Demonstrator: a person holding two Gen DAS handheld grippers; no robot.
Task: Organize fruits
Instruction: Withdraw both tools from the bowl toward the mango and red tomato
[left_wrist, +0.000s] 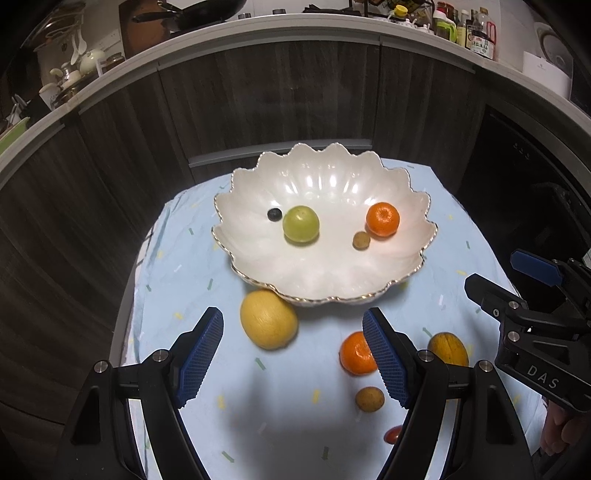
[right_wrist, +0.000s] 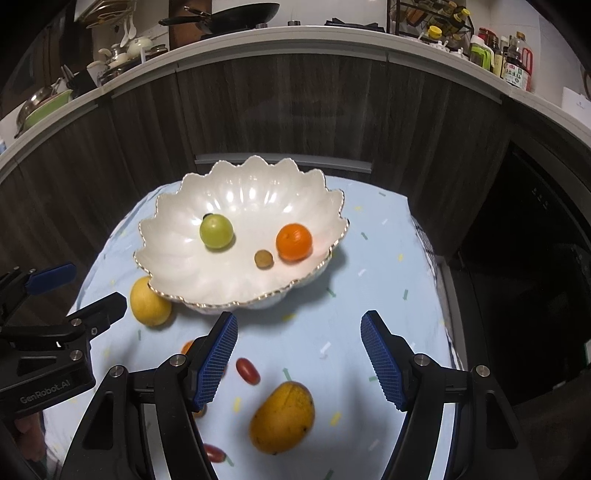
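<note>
A white scalloped bowl (left_wrist: 388, 280) (right_wrist: 177, 284) stands on the light blue cloth. It holds a green fruit (left_wrist: 300, 224) (right_wrist: 216, 231), an orange (left_wrist: 382, 219) (right_wrist: 294, 237), a small brown fruit (left_wrist: 361, 240) (right_wrist: 263, 259) and a dark berry (left_wrist: 274, 214). On the cloth lie a yellow lemon (left_wrist: 268, 319) (right_wrist: 149, 302), another orange (left_wrist: 355, 353), a mango (right_wrist: 282, 417) (left_wrist: 448, 348), a brown fruit (left_wrist: 369, 399) and red cherry tomatoes (right_wrist: 248, 371). My left gripper (left_wrist: 293, 356) is open and empty above the cloth. My right gripper (right_wrist: 299, 362) is open and empty over the mango.
The small table (right_wrist: 388, 258) stands in front of dark wood cabinets (left_wrist: 295, 92). A curved counter above carries pans, bottles and dishes. A second red tomato (right_wrist: 214, 452) lies near the front edge. The table's sides drop off left and right.
</note>
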